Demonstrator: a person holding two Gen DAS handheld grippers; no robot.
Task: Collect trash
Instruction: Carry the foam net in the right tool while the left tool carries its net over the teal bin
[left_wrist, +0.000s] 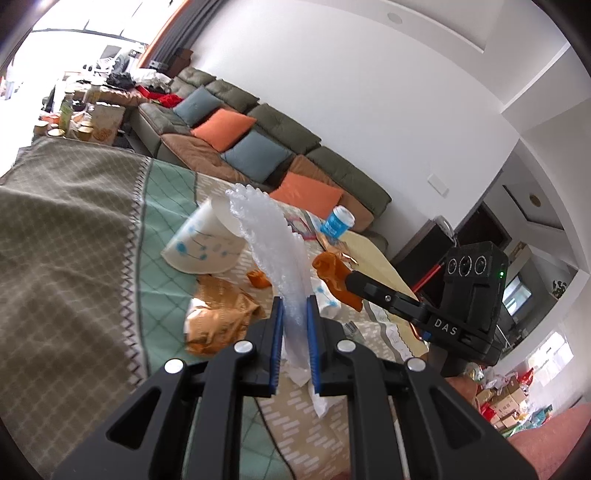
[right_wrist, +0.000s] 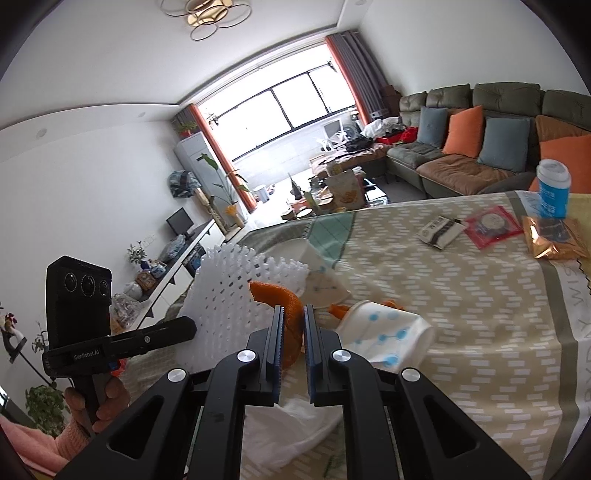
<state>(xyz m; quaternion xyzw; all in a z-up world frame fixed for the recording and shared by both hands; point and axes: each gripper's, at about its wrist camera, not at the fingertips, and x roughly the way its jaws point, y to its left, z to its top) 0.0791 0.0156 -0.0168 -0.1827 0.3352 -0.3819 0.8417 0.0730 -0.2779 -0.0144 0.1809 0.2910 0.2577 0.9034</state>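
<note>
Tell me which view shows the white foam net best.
The right wrist view: the foam net shows broadside there, its lattice of holes clear. The left wrist view catches it edge-on, a narrow strip pinched in the left tongs.

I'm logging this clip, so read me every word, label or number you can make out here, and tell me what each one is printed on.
"DAS": on the black body of the right gripper, seen from the left wrist.
"GenRobot.AI": on the body of the left gripper, seen from the right wrist.
"WIS": large letters along the tablecloth border, cut off; other border letters are unreadable.
Blue can, black-and-white packet, red packet: print too small or blurred.
</note>
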